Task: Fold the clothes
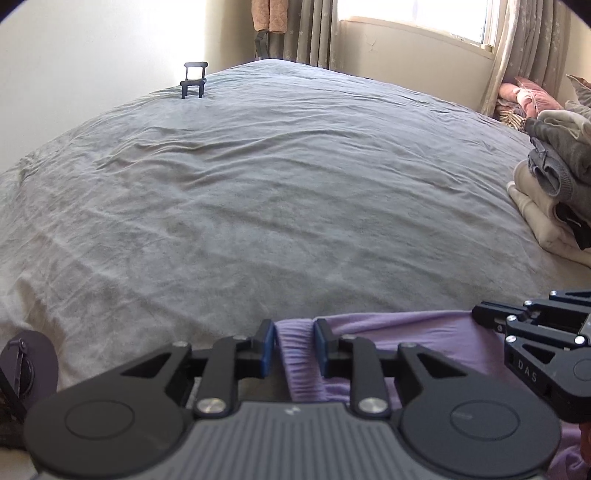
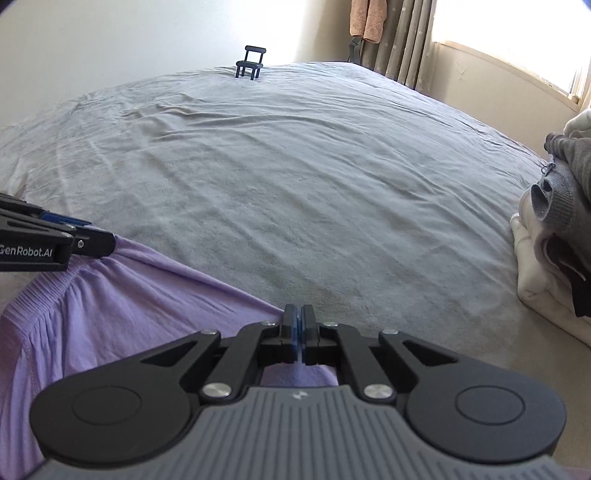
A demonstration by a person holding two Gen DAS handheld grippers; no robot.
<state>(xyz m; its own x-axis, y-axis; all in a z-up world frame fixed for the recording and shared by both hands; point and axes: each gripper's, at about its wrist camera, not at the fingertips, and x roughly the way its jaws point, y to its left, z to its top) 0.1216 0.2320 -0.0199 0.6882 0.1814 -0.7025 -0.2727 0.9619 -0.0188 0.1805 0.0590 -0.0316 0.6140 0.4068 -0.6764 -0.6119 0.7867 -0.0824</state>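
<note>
Grey bedding (image 1: 258, 192) is covering a wide bed that is filling most of both wrist views, its surface being shown creased and lit from a window at the upper right. At the near edge of the bed, a lilac garment (image 2: 96, 317) with a gathered, ribbed band is being shown spread flat, its far hem running diagonally across the sheet in the right wrist view.

The left gripper (image 1: 294, 347) is being held over the ribbed band, with its blue pads (image 1: 266, 349) standing apart and a ridge of lilac fabric lying between them; whether the pads are pressing that ridge is hard to judge, and they appear to be just clear of it. The right gripper (image 2: 297, 334) is being held at the garment's far hem, its jaws drawn almost together; a fold of fabric may be pinched there, but this cannot be told from the view. Each gripper is also being seen from the side in the other's camera, resting at the garment's edge.

Well apart from the garment, a stack of folded clothes (image 1: 554, 184) in cream and grey is lying at the right side of the bed. A small black stand (image 2: 250, 62), chair-like in shape, is sitting at the far edge of the bedding before a pale wall. Patterned curtains (image 1: 310, 33) are hanging beside the window.
</note>
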